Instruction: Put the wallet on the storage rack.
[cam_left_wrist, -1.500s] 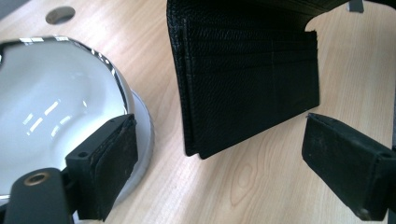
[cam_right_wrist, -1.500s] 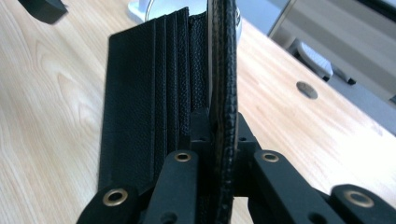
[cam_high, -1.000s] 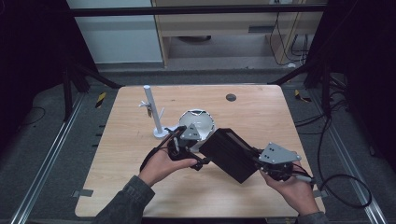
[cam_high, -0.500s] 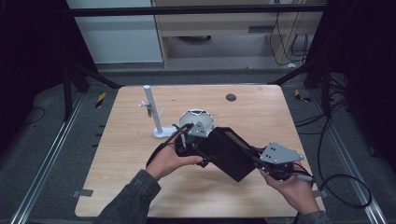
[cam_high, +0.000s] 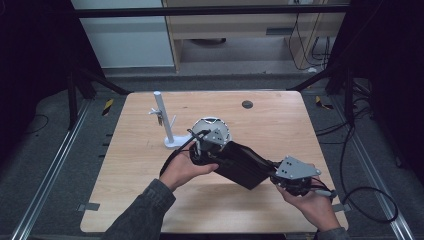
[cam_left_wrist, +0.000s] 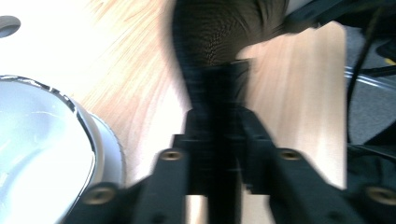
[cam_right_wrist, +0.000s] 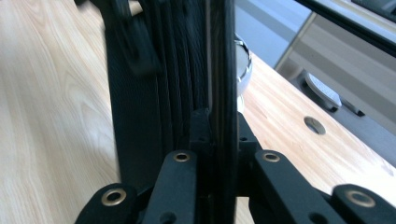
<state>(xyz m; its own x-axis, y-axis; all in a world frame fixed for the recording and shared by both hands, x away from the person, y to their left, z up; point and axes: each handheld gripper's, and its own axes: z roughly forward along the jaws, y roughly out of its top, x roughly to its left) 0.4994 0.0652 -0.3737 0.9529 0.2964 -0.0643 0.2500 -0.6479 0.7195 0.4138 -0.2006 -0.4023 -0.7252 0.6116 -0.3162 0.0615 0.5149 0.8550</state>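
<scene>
Left gripper (cam_high: 210, 145) shifted slightly toward bowl since a second ago. Flat black textured fabric pouch (cam_high: 245, 162) held above pale wooden counter (cam_high: 280, 120), stretched between both grippers. Left fingers (cam_left_wrist: 219, 116) pinching pouch's end; right gripper (cam_high: 287, 175) fingers (cam_right_wrist: 201, 135) pinching opposite edge. Round white bowl with metal rim (cam_high: 207, 126) just behind left gripper. White upright post stand (cam_high: 165, 120) further left, apart.

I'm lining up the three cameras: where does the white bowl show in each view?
High view: white bowl mid-table, beyond the left gripper.
Left gripper view: bowl at lower left.
Right gripper view: its rim peeks right of the black bag.
Shared landmark: table's round hole.
</scene>
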